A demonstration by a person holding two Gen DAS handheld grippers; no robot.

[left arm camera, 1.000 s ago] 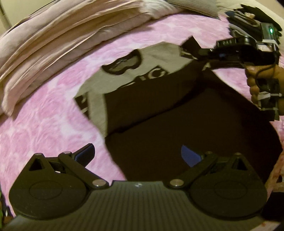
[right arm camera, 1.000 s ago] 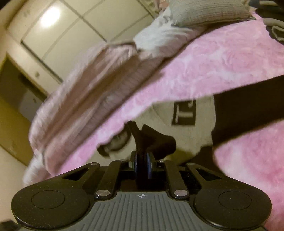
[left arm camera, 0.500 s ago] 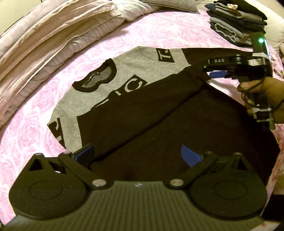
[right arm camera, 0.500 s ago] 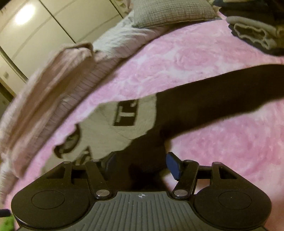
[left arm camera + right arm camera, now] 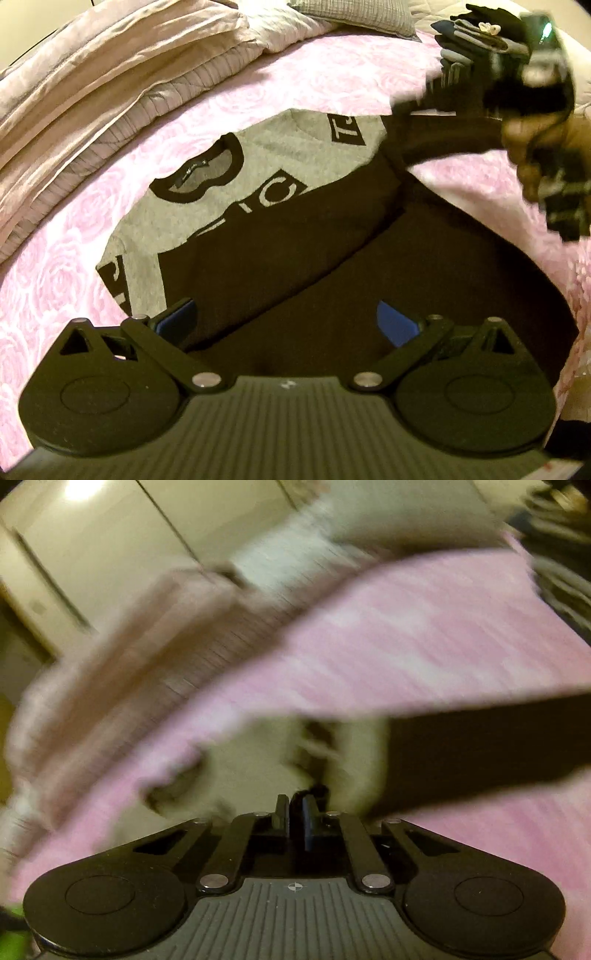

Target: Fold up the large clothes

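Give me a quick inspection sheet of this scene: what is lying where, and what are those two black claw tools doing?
Surface: pink rose-print bedspread, bare around the garment.
Job's things: grey and black sweater lying face up, one black sleeve stretched out to the side, the other folded across the body.
Clutter: stack of folded clothes at the far corner.
Grippers: left gripper open, above the sweater's lower part. Right gripper shut; a bit of dark fabric shows between its fingers, too blurred to name.
Cables: thin cable on the right handle.
Surroundings: rumpled beige duvet, grey pillow, pale cupboard doors.
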